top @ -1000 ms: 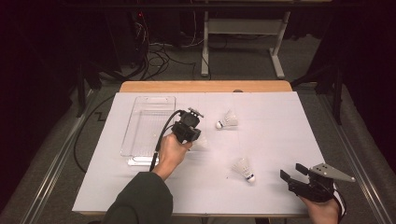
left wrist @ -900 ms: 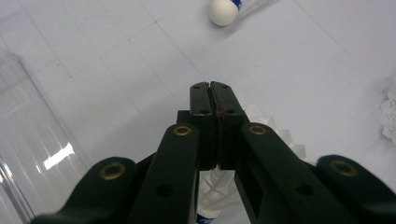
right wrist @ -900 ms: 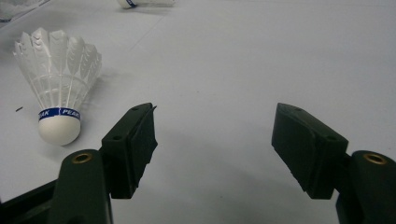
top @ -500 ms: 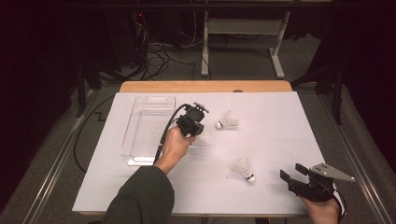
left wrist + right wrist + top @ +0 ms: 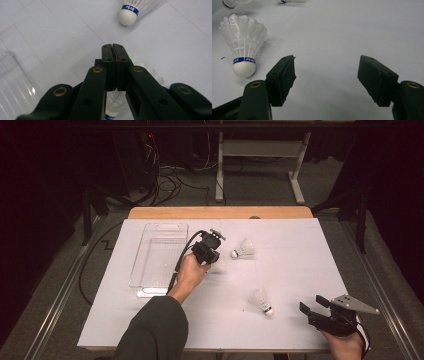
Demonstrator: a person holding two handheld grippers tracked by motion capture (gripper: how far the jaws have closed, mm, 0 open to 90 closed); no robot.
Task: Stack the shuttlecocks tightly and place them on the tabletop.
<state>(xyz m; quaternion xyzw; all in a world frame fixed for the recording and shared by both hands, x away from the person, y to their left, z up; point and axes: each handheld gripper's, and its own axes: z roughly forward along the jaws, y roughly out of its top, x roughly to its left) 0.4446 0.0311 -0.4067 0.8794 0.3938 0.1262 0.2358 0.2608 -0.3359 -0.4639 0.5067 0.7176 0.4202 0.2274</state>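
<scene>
The left claw (image 5: 214, 254) is clamped tight with its jaws pressed flat together, gripping a shuttlecock (image 5: 147, 72) by its feathers just above the white worktop (image 5: 295, 250), right beside the clear tray (image 5: 150, 270). A second shuttlecock (image 5: 243, 249) lies just ahead of it. Near the front edge the right claw (image 5: 316, 307) sits wide open and empty, a third shuttlecock (image 5: 261, 301) lying close by.
</scene>
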